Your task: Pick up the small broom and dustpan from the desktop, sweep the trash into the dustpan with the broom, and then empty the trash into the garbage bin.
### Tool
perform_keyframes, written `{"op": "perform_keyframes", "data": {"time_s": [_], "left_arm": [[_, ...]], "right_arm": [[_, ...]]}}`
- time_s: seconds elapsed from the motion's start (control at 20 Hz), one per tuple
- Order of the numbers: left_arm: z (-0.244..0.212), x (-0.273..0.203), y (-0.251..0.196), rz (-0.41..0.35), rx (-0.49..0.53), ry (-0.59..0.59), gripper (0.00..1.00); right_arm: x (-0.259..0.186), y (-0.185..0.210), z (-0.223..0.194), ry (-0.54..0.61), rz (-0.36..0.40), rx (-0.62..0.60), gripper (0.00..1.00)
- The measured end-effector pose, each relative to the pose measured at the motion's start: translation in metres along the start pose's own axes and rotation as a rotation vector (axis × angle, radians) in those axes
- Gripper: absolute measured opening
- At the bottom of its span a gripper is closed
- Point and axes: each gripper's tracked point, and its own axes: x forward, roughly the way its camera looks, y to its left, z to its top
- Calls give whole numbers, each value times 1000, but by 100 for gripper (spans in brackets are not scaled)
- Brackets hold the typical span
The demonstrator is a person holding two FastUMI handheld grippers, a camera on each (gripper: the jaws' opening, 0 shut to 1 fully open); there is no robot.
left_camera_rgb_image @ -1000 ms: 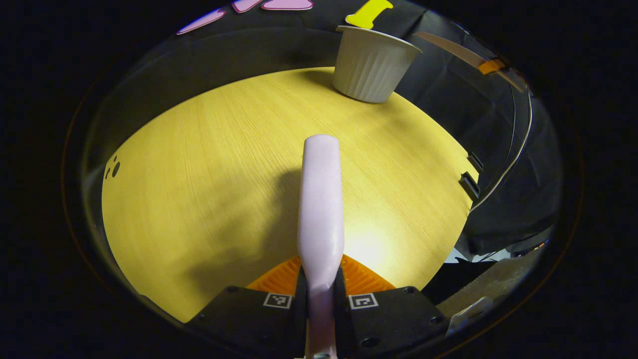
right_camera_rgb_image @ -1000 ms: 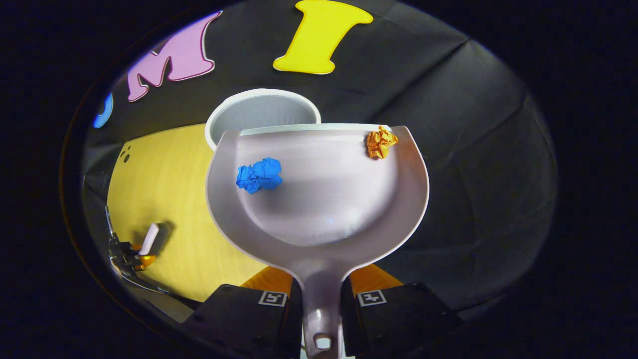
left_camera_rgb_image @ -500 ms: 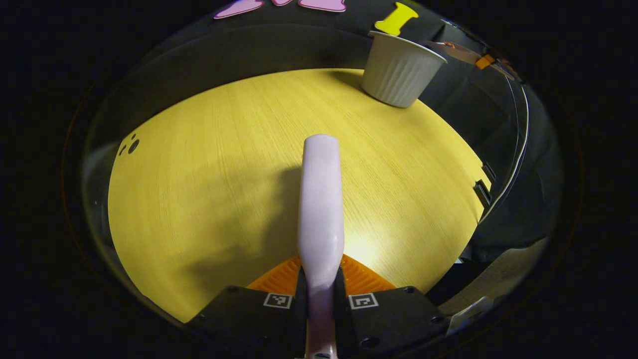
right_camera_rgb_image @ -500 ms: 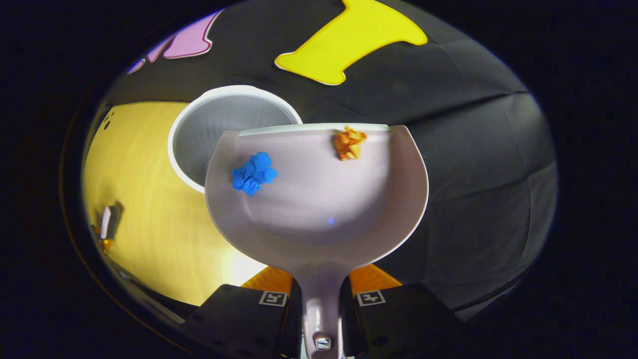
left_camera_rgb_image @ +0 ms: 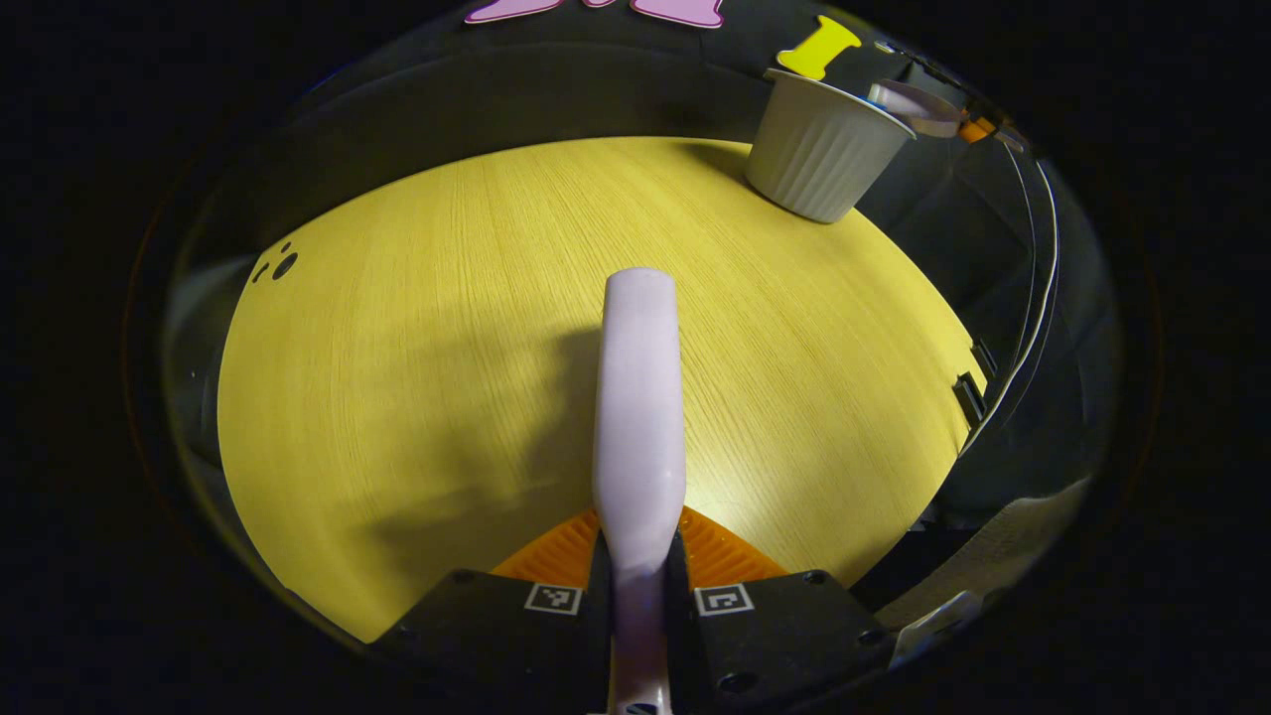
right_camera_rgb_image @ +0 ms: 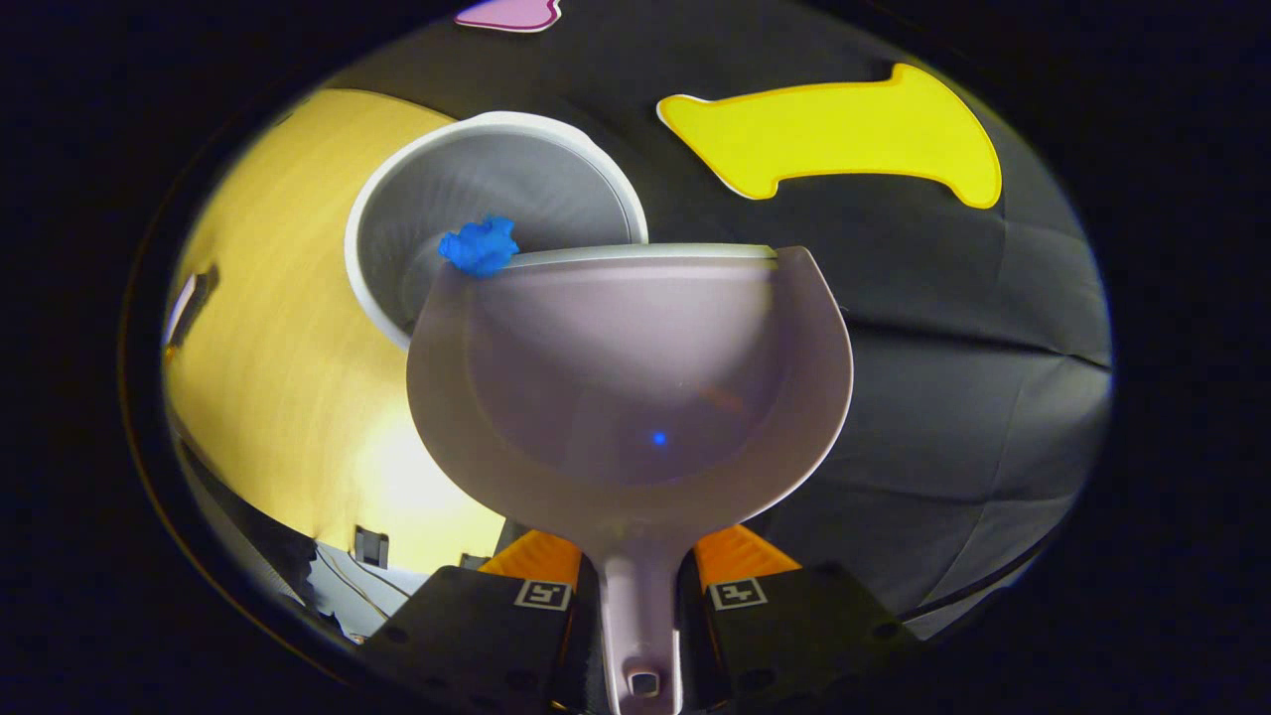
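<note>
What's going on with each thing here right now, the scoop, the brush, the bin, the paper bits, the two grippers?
Dustpan: held by its handle, tipped over the bin, nearly empty.
Blue paper wad: at the dustpan's front lip, above the bin's mouth.
Bin: upright on the table, open.
Broom: held by its handle over the table.
Table: bare wood.
Right gripper: shut on the dustpan.
Left gripper: shut on the broom.

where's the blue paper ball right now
In the right gripper view, the blue paper ball sits at the left end of the dustpan front lip, right over the open white garbage bin.
</note>
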Motion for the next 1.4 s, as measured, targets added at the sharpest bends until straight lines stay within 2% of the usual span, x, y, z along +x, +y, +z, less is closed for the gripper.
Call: {"op": "perform_keyframes", "data": {"time_s": [0.2,0.35,0.45,0.5,0.6,0.65,0.85,1.15,1.35,1.4], "left_arm": [[1,-1,-1,3,3,-2,27],[2,0,0,12,2,2,27],[3,0,1,23,8,4,27],[4,0,2,28,11,4,27],[6,0,4,42,6,3,27],[6,0,4,45,2,2,27],[9,-2,3,63,14,3,27],[13,-7,5,90,23,8,27],[14,-9,6,104,24,7,27],[14,-10,6,107,24,6,27]], "right_arm": [[1,-2,1,-4,-4,6,36],[0,-6,2,-31,0,65,35],[-2,-3,3,-62,39,148,39],[-7,2,1,-81,63,193,36],[-17,6,2,-131,103,271,39],[-20,9,4,-158,127,305,36],[-47,25,-2,-270,203,391,35],[-87,94,-24,-366,318,414,35],[-96,161,-33,-392,407,394,35],[-96,178,-36,-392,425,385,39]]}}
